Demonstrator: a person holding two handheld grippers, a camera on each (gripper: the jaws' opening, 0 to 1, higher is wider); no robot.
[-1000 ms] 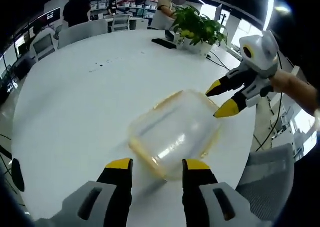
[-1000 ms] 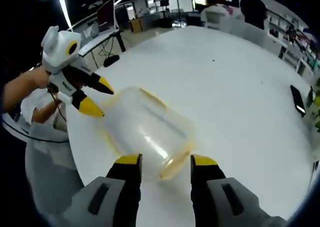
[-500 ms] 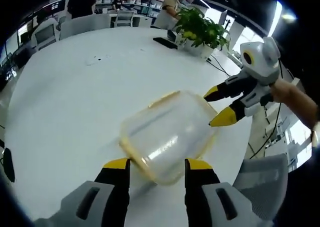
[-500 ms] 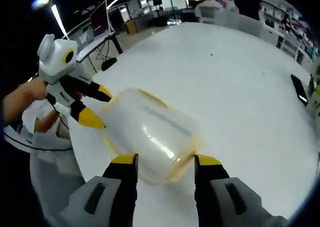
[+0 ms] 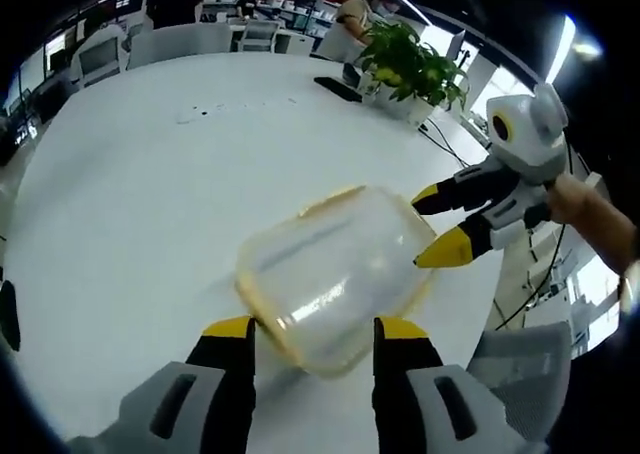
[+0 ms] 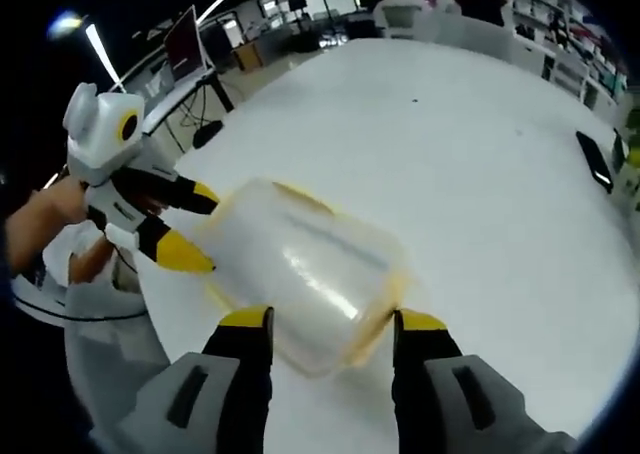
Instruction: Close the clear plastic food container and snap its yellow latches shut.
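i have the clear plastic container [image 5: 335,274] sitting on the white round table [image 5: 130,204], near the table edge closest to me, lid side seemingly on top with its yellow latches [image 5: 330,196] showing as a yellow band round the rim. everything else i place against that container.

my left gripper [image 5: 312,330] is at one short end of the container, jaws spread wide with nothing between them, the yellow tips just beside the near rim. my right gripper [image 6: 330,322] is at the opposite short end, jaws likewise parted and empty, tips close to the rim on its side. from the left gripper view i can see the right gripper's yellow tips right at the container's far edge; i cannot tell whether they touch it.

beyond the container, well apart, a potted plant [image 5: 410,62] stands at the far side of the table with a dark phone [image 5: 338,89] near it.

as i judge it, the lid looks seated or nearly so, and the step in hand is lining up on the end latches. whether any latch is already snapped down i cannot tell; the plastic is blurred. next i would bring each tip onto a latch flap and press it toward the container wall, bracing from both ends so the box does not slide.
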